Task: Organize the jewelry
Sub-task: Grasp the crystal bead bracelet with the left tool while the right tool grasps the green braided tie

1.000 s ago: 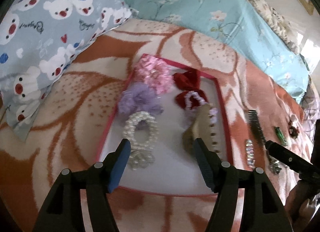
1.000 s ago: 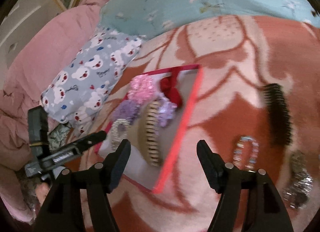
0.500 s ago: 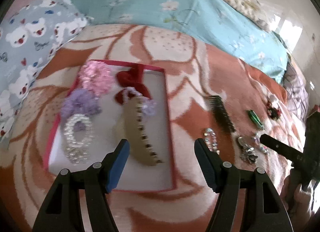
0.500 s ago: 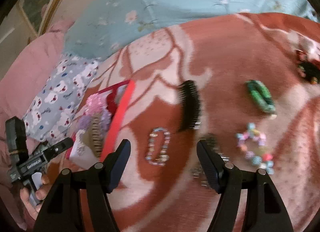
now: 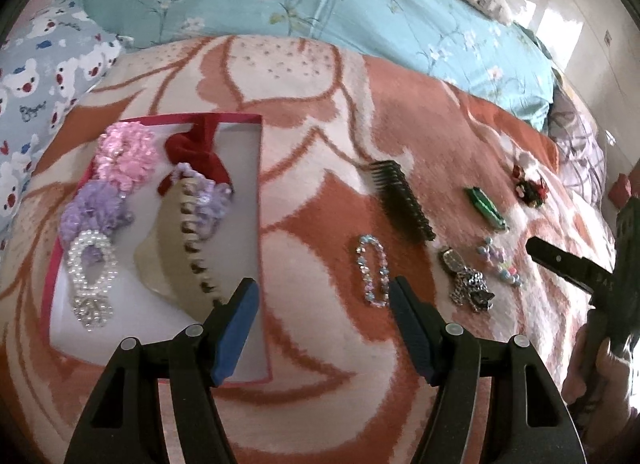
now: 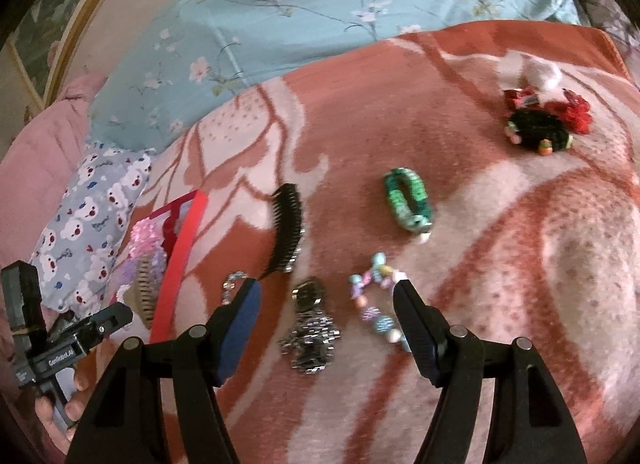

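A red-rimmed box (image 5: 259,200) lies on the bed with scrunchies, a pearl bracelet (image 5: 91,260), a red bow and a beige claw clip (image 5: 180,240) inside. Right of it on the blanket lie a crystal bracelet (image 5: 373,270), a black comb clip (image 5: 402,199), a silver watch (image 5: 466,282), a pastel bead bracelet (image 5: 498,262) and a green clip (image 5: 485,207). My left gripper (image 5: 323,298) is open and empty between box and crystal bracelet. My right gripper (image 6: 327,298) is open above the silver watch (image 6: 310,334), with the pastel bead bracelet (image 6: 376,304) near its right finger.
A red and black hair ornament (image 6: 540,120) and the green clip (image 6: 408,200) lie farther back. A bear-print pillow (image 5: 36,80) and a teal floral quilt (image 5: 320,0) border the orange patterned blanket (image 5: 320,344). A hand (image 6: 60,404) holds the other gripper at the lower left.
Both grippers have swung to the right, away from the box, over the loose pieces on the blanket. Both stay open and empty.
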